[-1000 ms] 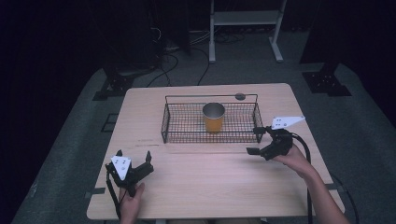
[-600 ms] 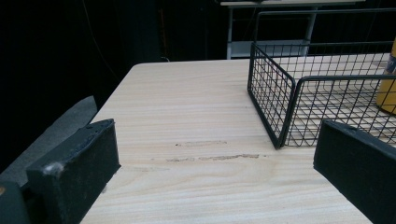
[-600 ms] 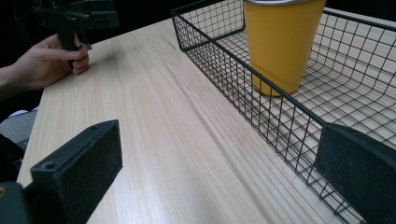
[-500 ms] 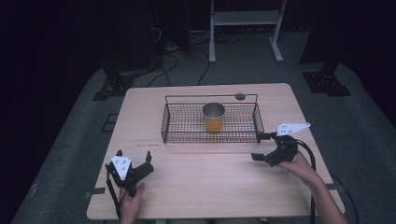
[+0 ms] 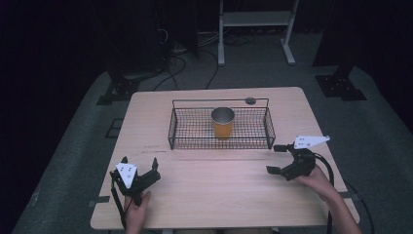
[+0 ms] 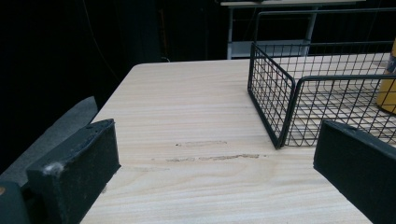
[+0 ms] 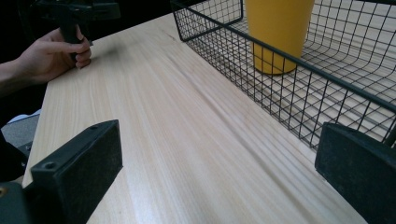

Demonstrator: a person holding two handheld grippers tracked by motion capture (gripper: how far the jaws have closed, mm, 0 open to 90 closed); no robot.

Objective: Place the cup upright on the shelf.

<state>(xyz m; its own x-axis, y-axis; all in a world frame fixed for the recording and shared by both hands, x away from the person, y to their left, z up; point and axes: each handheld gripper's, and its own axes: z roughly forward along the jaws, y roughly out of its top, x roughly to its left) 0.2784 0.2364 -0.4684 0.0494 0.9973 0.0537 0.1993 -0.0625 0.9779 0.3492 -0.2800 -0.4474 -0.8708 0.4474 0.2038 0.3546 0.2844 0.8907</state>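
Note:
A black wire basket [image 5: 195, 131] stands at the back middle of the wooden table [image 5: 219, 190]. Upright inside it is a yellow cup [image 5: 223, 122] with a metal inside; its side also shows in the right gripper view as the yellow cup [image 7: 278, 28] behind the basket wall [image 7: 299, 88]. My left gripper [image 5: 140, 162] rests near the front left corner, open, nothing between its jaws. My right gripper [image 5: 276, 159] hovers at the right, just in front of the basket, open and empty. The basket corner [image 6: 280, 107] appears in the left gripper view.
A small dark disc [image 5: 251, 101] lies on the table behind the basket. Beyond the table are a white metal stand [image 5: 253, 29], floor cables [image 5: 180, 53] and dark stand feet [image 5: 341, 85]. A person's hand [image 7: 51, 53] holds the other gripper.
My right gripper has moved back from the basket's right front corner toward the table's right front, still open. The left gripper has stayed put.

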